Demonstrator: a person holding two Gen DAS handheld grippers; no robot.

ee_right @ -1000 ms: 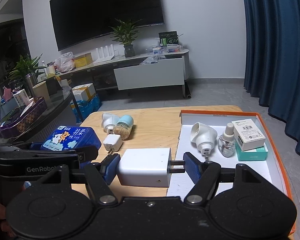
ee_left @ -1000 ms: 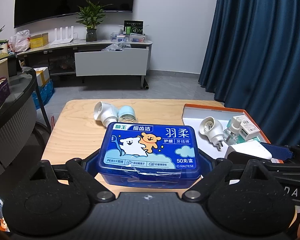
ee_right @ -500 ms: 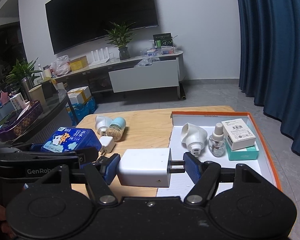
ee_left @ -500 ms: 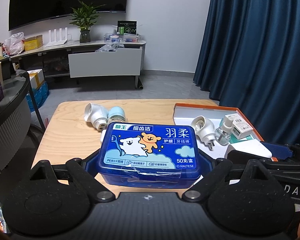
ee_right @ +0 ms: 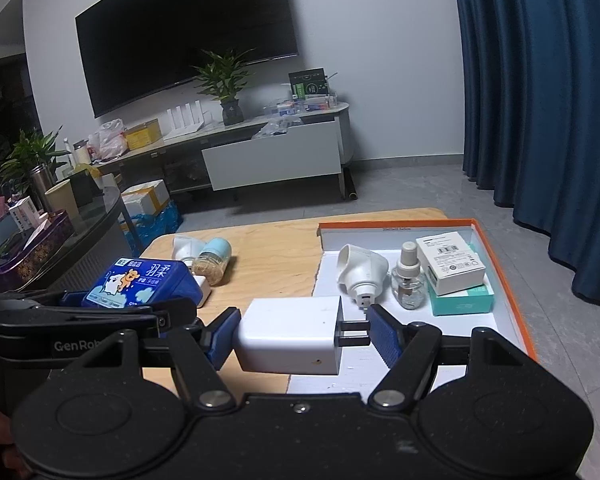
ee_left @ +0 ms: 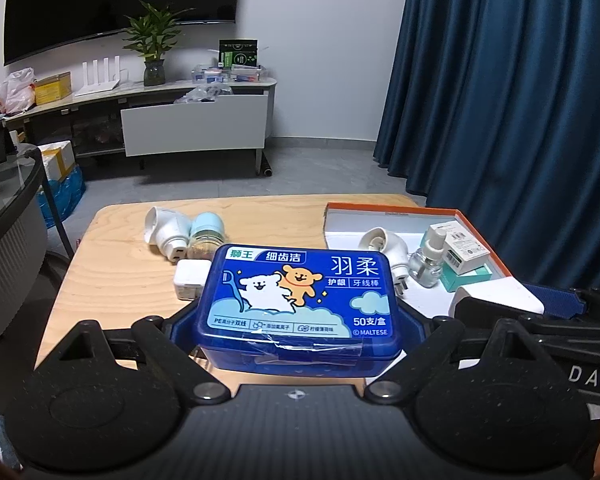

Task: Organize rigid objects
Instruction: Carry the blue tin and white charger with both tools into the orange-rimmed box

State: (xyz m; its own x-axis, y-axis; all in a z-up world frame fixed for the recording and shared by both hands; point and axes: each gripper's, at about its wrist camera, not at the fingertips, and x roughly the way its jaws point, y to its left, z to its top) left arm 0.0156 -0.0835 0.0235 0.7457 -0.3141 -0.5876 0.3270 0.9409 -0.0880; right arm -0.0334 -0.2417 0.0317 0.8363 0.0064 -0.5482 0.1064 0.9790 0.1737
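Two grips confirmed. My left gripper (ee_left: 298, 320) clamps blue floss box (ee_left: 298, 300) by its short sides, box level above near table (ee_left: 112, 276) edge. My right gripper (ee_right: 302, 330) pinches white charger (ee_right: 288, 334): one pad on body end, other on prong tips, over near left edge of orange-rimmed tray (ee_right: 504, 280). Further, inside tray: white plug-in (ee_right: 360, 270), clear bottle (ee_right: 408, 284), white carton (ee_right: 450, 262) atop teal carton (ee_right: 464, 300). On table left: small white adapter (ee_left: 190, 280), second plug-in (ee_left: 164, 230), blue-capped jar (ee_left: 206, 234).
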